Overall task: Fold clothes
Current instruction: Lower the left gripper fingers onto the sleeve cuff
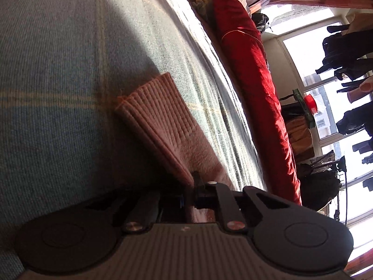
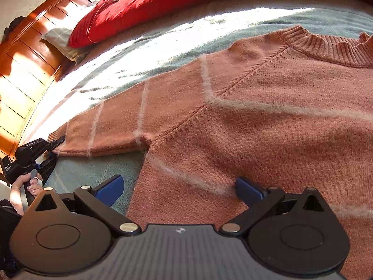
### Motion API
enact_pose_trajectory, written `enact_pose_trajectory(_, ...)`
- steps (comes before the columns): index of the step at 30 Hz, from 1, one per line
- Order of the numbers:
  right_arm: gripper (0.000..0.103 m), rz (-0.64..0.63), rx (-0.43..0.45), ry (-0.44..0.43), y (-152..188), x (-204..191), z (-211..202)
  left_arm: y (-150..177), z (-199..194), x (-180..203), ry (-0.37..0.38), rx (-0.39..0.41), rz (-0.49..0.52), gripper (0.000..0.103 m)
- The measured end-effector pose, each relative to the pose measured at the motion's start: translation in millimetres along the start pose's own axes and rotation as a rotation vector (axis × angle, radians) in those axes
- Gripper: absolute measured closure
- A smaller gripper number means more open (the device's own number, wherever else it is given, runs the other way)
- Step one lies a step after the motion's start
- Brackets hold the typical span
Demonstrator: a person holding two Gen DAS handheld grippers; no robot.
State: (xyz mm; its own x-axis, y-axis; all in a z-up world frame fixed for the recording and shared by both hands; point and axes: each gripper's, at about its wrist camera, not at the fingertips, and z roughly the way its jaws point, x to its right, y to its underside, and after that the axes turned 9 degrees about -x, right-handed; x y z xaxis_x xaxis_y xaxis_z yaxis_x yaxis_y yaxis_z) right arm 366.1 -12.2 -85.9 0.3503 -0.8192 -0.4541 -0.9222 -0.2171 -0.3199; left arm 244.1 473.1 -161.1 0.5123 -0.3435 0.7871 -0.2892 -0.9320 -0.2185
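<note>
Pink sweater (image 2: 256, 116) is lying flat on the grey-green bedspread (image 2: 93, 172), collar at upper right of the right wrist view, sleeve (image 2: 105, 128) running out to the lower left. Left gripper (image 1: 194, 184) is sitting clamped on the sleeve's ribbed cuff (image 1: 151, 107); the cuff is fanning out toward frame centre in the left wrist view. Pads are mostly buried in shadow and knit, so actual contact is probably there but hard to confirm. Right gripper (image 2: 179, 189) is hanging spread wide over the sweater's side edge, blue fingers (image 2: 112, 186) straddling it, gripping nothing. Sweater's hem is cut off by the frame. Red pillow (image 2: 139, 4) is lying along the top.
</note>
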Motion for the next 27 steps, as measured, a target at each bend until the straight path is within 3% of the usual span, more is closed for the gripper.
enact_pose_trajectory(7, 0.0, -0.015, -0.01, 0.03, -1.1, -5.0, 3.2, 0.4, -1.9, 10.9, -0.036, -0.004, -0.041, 0.093)
enact_pose_trajectory(12, 0.0, -0.009, -0.008, 0.021, -0.6, -4.5, 1.5, 1.7, -5.0, 39.0, -0.098, -0.013, 0.09, 0.094)
enact_pose_trajectory(20, 0.0, 0.048, 0.006, -0.011, 0.1, -0.3, -7.6, -2.2, -12.2, 64.8, -0.099, 0.007, 0.162, 0.094)
enact_pose_trajectory(25, 0.0, 0.057, 0.004, -0.016, 1.1, 2.1, -10.8, -3.1, -3.6, 38.4, -0.097, 0.001, -0.001, 0.094)
enact_pose_trajectory(27, 0.0, 0.055, 0.004, -0.016, 2.1, 2.5, -11.1, 0.1, -2.2, 23.0, -0.045, 0.016, -0.088, 0.089)
